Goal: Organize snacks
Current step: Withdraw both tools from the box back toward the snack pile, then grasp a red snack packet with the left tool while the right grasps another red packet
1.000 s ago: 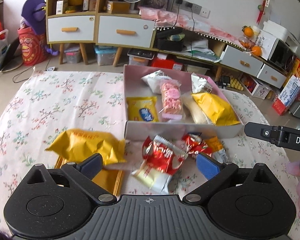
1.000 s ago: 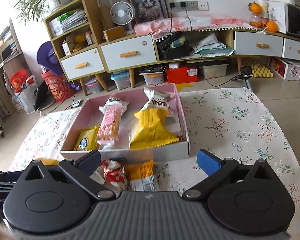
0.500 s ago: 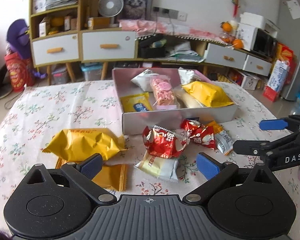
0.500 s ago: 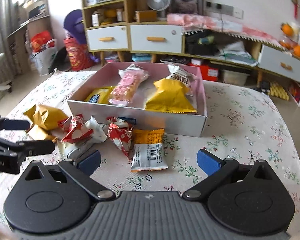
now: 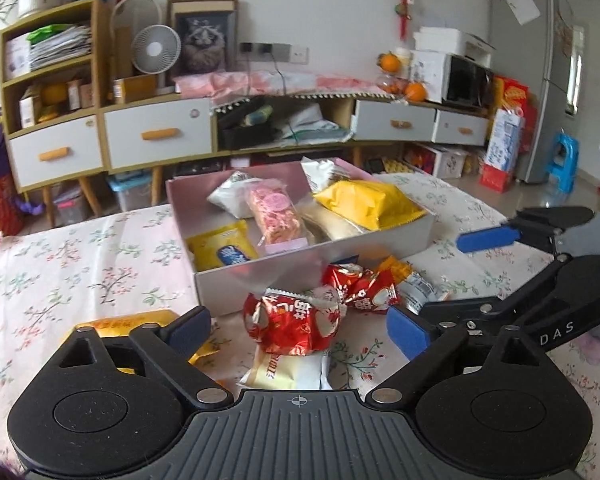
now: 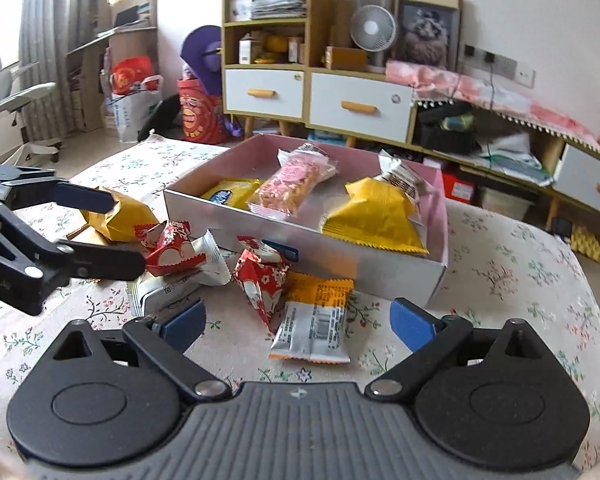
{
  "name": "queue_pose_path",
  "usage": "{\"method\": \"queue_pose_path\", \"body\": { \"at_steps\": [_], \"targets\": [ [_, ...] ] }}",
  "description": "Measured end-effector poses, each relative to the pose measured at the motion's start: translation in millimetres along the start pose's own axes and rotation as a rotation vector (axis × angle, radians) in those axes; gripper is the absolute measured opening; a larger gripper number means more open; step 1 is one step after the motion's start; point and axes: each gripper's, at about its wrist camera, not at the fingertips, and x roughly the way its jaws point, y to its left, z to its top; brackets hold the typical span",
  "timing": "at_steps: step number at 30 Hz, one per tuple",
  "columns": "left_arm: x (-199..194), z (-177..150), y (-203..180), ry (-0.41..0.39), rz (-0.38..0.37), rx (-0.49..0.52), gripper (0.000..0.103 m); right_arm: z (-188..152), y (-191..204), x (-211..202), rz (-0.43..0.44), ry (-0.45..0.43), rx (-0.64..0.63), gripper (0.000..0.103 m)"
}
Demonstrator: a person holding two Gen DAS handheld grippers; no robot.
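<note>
A pink-lined box (image 5: 384,240) (image 6: 380,268) on the floral tablecloth holds several snacks: a yellow bag (image 5: 368,202), a pink bar (image 5: 276,210), a small yellow packet (image 5: 224,246). Loose snacks lie in front of it: a red packet (image 5: 296,322) on a white packet (image 5: 288,372), another red packet (image 6: 262,280), an orange-white packet (image 6: 314,320), a gold bag (image 6: 116,214). My left gripper (image 5: 298,330) is open, with the red packet between its fingers. My right gripper (image 6: 296,322) is open, over the orange-white packet. Each gripper shows in the other's view.
The floral-cloth table (image 6: 520,280) ends near the box's far side. Beyond it stand white-drawer cabinets (image 6: 360,110), a fan (image 6: 372,28), a fridge (image 5: 540,80) and floor clutter. The two grippers are close together over the loose snacks.
Both grippers have pulled back, lowered and swung, so the box looks farther away. My left gripper now frames the red packet. Both stay open; the snacks have not moved.
</note>
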Motion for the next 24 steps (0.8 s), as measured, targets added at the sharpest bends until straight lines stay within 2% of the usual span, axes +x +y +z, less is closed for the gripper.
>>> {"method": "queue_pose_path", "body": {
  "at_steps": [4,9,13,19,24],
  "targets": [
    [11,2,1,0.033,-0.004,0.018,0.087,2,0,6,0.024,-0.003,-0.022,0.081],
    [26,2,5,0.075,0.003,0.004,0.077,6,5,16,0.05,0.002,-0.048,0.07],
    [33,2,9,0.097,0.011,-0.021,0.066,9,9,25,0.046,0.009,-0.06,0.058],
    [39,1,11,0.114,0.008,-0.033,0.056,9,13,32,0.038,0.024,-0.066,0.05],
    [40,2,12,0.112,0.003,-0.05,0.056,9,15,34,0.029,0.029,-0.062,0.045]
  ]
}}
